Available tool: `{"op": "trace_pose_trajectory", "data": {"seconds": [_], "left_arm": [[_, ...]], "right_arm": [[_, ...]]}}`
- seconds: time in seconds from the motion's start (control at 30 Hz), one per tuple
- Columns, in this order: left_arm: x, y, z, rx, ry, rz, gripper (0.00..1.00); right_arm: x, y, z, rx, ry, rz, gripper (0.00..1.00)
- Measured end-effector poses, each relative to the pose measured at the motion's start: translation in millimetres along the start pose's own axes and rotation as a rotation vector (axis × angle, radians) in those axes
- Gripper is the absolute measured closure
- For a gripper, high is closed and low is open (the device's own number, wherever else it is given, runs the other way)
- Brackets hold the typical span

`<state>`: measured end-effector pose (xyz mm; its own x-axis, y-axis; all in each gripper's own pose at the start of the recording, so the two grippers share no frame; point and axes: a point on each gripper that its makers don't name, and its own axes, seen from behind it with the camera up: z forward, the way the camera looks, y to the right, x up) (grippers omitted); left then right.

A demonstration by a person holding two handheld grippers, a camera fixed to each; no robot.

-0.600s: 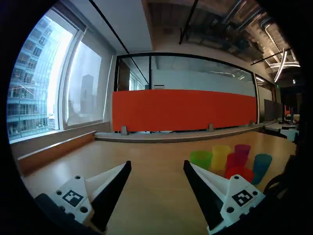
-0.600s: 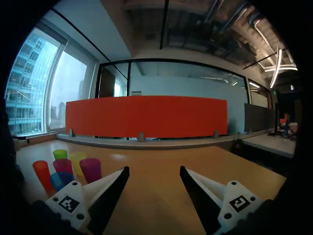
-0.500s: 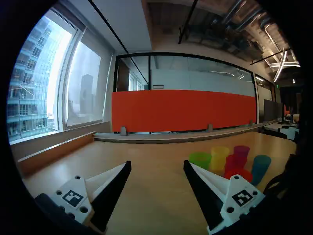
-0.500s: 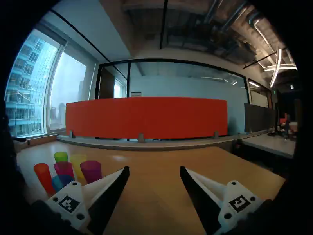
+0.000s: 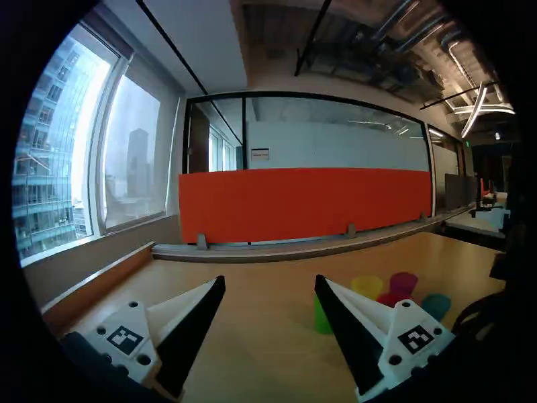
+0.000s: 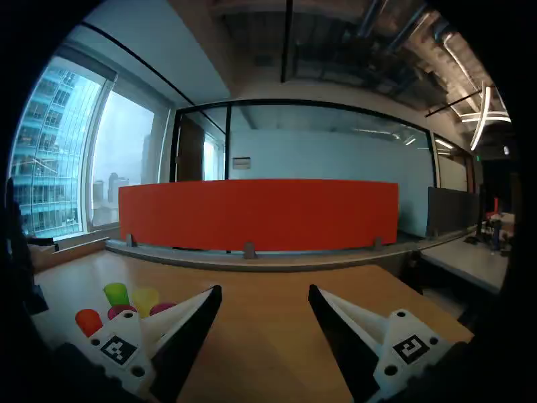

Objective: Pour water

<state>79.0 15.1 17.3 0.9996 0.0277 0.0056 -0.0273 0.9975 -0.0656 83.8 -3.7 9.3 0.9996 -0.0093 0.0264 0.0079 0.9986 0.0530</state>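
Several translucent plastic cups stand in a cluster on the wooden table (image 5: 268, 336). In the left gripper view they sit low on the right: a green cup (image 5: 321, 317), a yellow cup (image 5: 367, 285), a magenta cup (image 5: 403, 281) and a teal cup (image 5: 437, 305), partly hidden by the right finger. My left gripper (image 5: 268, 282) is open and holds nothing. In the right gripper view the cluster is low on the left: a green cup (image 6: 115, 293), a yellow cup (image 6: 145, 297) and a red cup (image 6: 88, 321). My right gripper (image 6: 264, 290) is open too, with nothing in it.
An orange partition (image 5: 302, 201) runs along the table's far edge (image 6: 258, 213). Tall windows (image 5: 60, 154) and a wooden ledge (image 5: 94, 292) line the left side. Another desk (image 6: 463, 252) stands beyond the table's right edge.
Both views have shifted, so the cups sit lower in each picture and are more covered by the fingers. Both grippers stay open.
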Motion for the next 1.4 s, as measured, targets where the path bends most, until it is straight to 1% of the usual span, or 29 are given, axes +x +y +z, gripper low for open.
{"op": "trace_pose_trajectory", "data": {"seconds": [0.07, 0.17, 0.33, 0.6, 0.73, 0.9, 1.07, 1.27, 1.4], "left_arm": [[12, 1.1, 2.4, -0.01, 0.001, 0.003, 0.0], [29, 4.3, 6.4, -0.037, 0.001, -0.006, 0.0], [58, 5.8, 12.1, -0.059, -0.004, -0.013, 0.0], [110, 5.9, 17.9, -0.088, 0.019, -0.006, 0.0], [129, 11.5, 21.2, -0.123, 0.023, -0.011, 0.0], [138, 18.7, 23.4, -0.174, 0.017, -0.022, 0.0], [137, 21.8, 24.6, -0.214, 0.005, -0.011, 0.0], [141, 27.8, 24.1, -0.268, 0.009, -0.009, 0.0], [141, 33.3, 23.1, -0.311, 0.01, 0.003, 0.0]], "right_arm": [[13, -1, 0.9, 0.005, 0.003, -0.008, 0.0], [32, -4, 2.2, 0.014, 0.008, -0.02, 0.0], [59, -10, 4.3, 0.034, 0.01, -0.017, 0.0], [92, -15, 7.0, 0.063, 0.01, -0.002, 0.0], [105, -15, 8.5, 0.069, 0.012, -0.001, 0.0], [109, -19, 9.5, 0.093, 0.006, 0.003, 0.0], [110, -31, 8.3, 0.154, -0.002, -0.004, 0.0], [120, -58, 2.0, 0.285, 0.017, -0.006, 0.0], [127, -77, -5.6, 0.363, 0.027, -0.014, 0.0]]}}
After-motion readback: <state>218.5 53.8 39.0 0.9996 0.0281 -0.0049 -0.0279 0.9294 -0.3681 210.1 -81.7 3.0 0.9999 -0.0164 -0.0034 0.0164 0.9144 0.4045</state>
